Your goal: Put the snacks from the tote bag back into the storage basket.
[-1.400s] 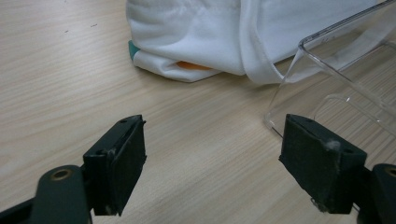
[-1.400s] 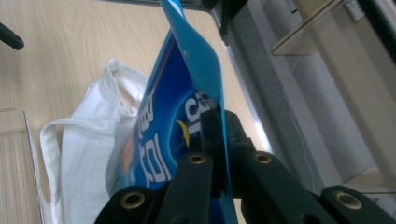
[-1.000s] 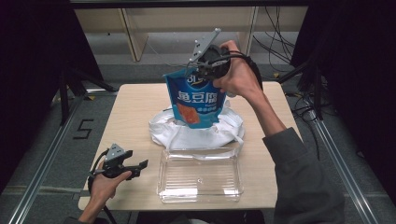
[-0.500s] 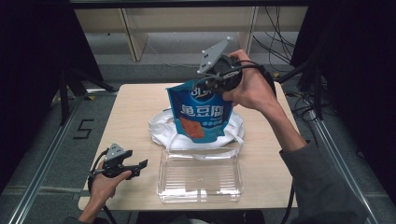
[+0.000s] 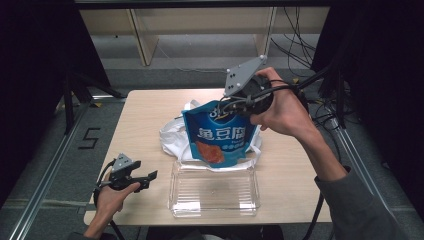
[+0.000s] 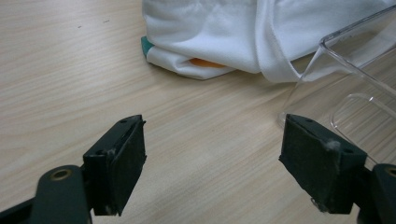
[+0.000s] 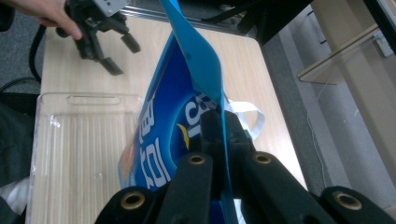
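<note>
Above the far half of the wooden table [image 5: 145, 112], the right gripper [image 5: 239, 106] is holding a blue snack pouch [image 5: 218, 135] by its top edge, its jaws pressed tight together on the seam. In the right gripper view the two black jaws are pinching the pouch's thin upper edge [image 7: 223, 140] from both sides, and the pouch is hanging down from them over the table. The pouch is hanging upright in the air, its printed face turned toward the person, in front of a crumpled white cloth bag [image 5: 172, 137] that is lying on the tabletop; its lower end is hanging over the far rim of a clear plastic tray [image 5: 215, 192] that is sitting on the near part of the table.

At the near left corner of the table, the left gripper [image 5: 149, 179] is resting low by the tabletop with its jaws standing wide apart and nothing between them. In the left gripper view its pads [image 6: 119, 158] are pointing across bare wood toward the white cloth bag [image 6: 210, 32], with a corner of the clear tray [image 6: 345, 70] showing beside the right-hand jaw
</note>
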Motion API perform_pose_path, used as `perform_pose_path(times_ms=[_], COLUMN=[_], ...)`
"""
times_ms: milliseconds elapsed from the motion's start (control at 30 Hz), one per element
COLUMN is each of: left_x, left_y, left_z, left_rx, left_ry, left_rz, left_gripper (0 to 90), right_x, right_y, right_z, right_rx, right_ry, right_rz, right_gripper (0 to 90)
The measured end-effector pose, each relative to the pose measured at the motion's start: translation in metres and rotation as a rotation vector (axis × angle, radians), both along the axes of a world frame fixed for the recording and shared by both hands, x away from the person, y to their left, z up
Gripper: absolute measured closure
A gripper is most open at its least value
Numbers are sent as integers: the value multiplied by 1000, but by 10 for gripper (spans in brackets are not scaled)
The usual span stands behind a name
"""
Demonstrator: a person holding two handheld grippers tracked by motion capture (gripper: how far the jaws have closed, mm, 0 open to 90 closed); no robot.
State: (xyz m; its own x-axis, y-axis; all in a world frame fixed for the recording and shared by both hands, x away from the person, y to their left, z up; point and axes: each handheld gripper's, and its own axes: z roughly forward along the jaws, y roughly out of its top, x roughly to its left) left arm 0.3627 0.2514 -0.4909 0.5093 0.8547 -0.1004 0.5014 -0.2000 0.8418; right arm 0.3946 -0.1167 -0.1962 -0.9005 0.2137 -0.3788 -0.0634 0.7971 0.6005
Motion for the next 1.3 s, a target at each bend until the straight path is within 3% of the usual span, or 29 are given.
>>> perform_pose_path(times_ms=[100, 167, 200, 367, 433, 600, 700, 767, 800, 833, 1033, 1100, 1300], left_x=[0, -2, 1, 1, 1, 1, 1, 1, 1, 0, 1, 1, 1], left_y=[2, 2, 2, 1, 2, 2, 3, 2, 2, 3, 2, 2, 1], left_z=[0, 0, 1, 1, 1, 1, 0, 0, 0, 0, 0, 0, 0], left_rx=[4, 1, 11, 11, 12, 19, 18, 9, 9, 12, 16, 14, 19], left_ry=[12, 26, 5, 1, 1, -2, 4, 5, 9, 10, 3, 6, 6], left_rz=[-3, 22, -2, 3, 1, -4, -4, 1, 2, 0, -1, 4, -1], left_gripper=[215, 215, 215, 215, 215, 215, 215, 215, 215, 215, 215, 215, 215], right_x=[-4, -8, -9, -14, -14, -18, -17, -17, -19, -16, -13, -12, -3], right_y=[0, -1, -1, 0, 1, 4, 5, 6, 6, 7, 8, 8, 12], right_z=[-2, -3, -3, -8, -10, -20, -24, -29, -31, -34, -44, -50, -64], right_rx=[-9, -9, -13, -15, -17, -15, -18, -18, -17, -16, -21, -18, -20], right_ry=[-4, 19, 19, 48, 38, 86, 83, 91, 116, 100, 123, 149, 155], right_rz=[29, 44, 58, 59, 78, 89, 114, 115, 83, 112, 113, 105, 116], right_gripper=[900, 900, 900, 900, 900, 900, 900, 900, 900, 900, 900, 900, 900])
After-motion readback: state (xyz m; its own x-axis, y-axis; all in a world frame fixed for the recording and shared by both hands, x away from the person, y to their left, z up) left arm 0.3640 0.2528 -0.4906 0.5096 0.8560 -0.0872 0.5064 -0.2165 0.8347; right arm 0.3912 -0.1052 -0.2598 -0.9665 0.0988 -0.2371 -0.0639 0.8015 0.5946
